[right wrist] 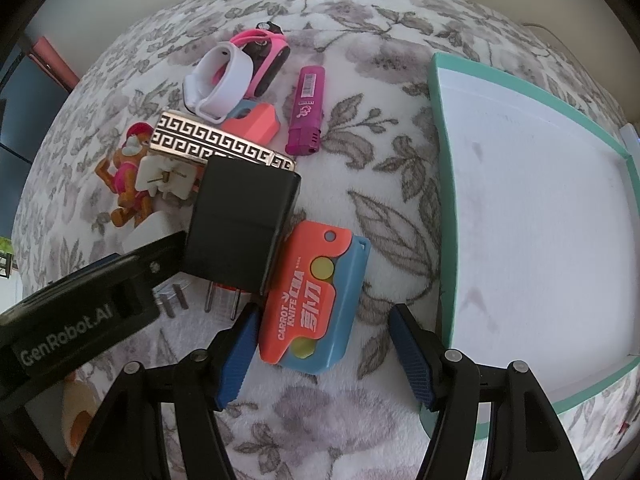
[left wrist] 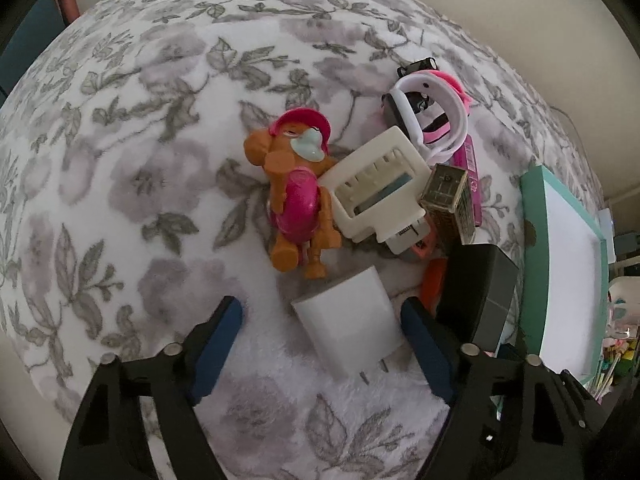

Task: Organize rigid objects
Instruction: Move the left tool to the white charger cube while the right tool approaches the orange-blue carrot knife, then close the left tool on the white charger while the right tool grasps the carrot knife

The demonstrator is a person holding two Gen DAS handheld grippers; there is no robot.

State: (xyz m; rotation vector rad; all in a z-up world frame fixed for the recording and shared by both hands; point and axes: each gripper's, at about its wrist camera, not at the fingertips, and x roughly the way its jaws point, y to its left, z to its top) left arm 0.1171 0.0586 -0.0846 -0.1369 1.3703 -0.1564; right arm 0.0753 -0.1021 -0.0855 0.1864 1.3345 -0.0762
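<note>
My left gripper is open around a white plug charger lying on the floral blanket, not touching it. Beyond it lie an orange toy dog, a cream plug adapter and a black charger. My right gripper is open around an orange and blue carrot knife toy. The black charger lies just left of it. The teal tray with a white floor stands to the right. The left gripper's body shows at the left of the right wrist view.
A white wristband, a pink watch, a magenta lighter, a gold patterned box and a second orange knife toy lie behind. The tray shows at the right of the left wrist view.
</note>
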